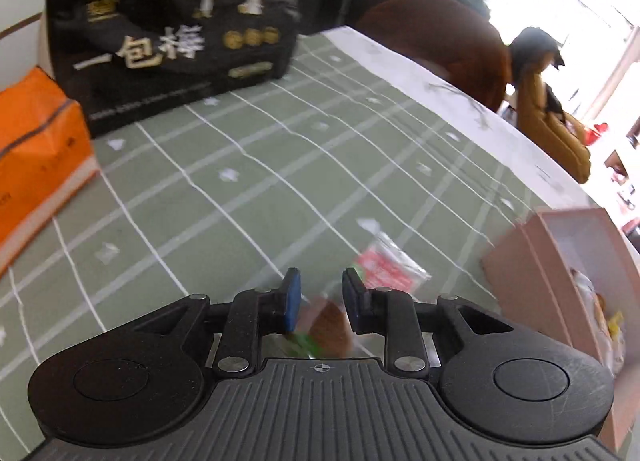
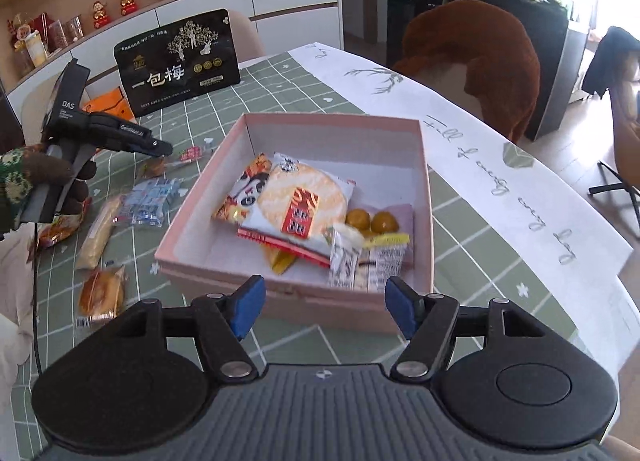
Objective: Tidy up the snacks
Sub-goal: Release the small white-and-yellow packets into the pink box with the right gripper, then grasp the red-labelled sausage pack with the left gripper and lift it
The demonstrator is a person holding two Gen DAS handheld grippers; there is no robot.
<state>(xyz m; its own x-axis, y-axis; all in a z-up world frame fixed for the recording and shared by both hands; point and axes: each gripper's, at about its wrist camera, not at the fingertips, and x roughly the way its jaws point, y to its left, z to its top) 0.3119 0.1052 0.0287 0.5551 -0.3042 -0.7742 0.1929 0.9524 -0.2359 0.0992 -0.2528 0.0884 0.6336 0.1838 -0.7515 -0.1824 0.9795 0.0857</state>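
Observation:
The pink box (image 2: 424, 197) holds a round rice-cracker packet (image 2: 300, 197), a panda-print packet (image 2: 244, 193), yellow round sweets (image 2: 372, 221) and small wrapped pieces (image 2: 368, 257). My right gripper (image 2: 324, 309) stands open and empty over the box's near wall. Left of the box lie loose snacks: a blue packet (image 2: 154, 197), a long yellow bar (image 2: 98, 233), a round bun (image 2: 102, 293) and a red-white packet (image 2: 192, 153). My left gripper (image 1: 322, 295) hovers with a narrow gap over a brown wrapped snack (image 1: 328, 325). Its pads do not press on the snack, and the red-white packet (image 1: 384, 265) lies just beyond.
A big black bag (image 2: 180, 61) stands at the table's far side, with an orange package (image 1: 36, 149) beside it. A white runner (image 2: 500, 165) covers the right edge of the green checked cloth. A brown chair (image 2: 480, 61) stands behind it. A person (image 1: 548, 101) sits further off.

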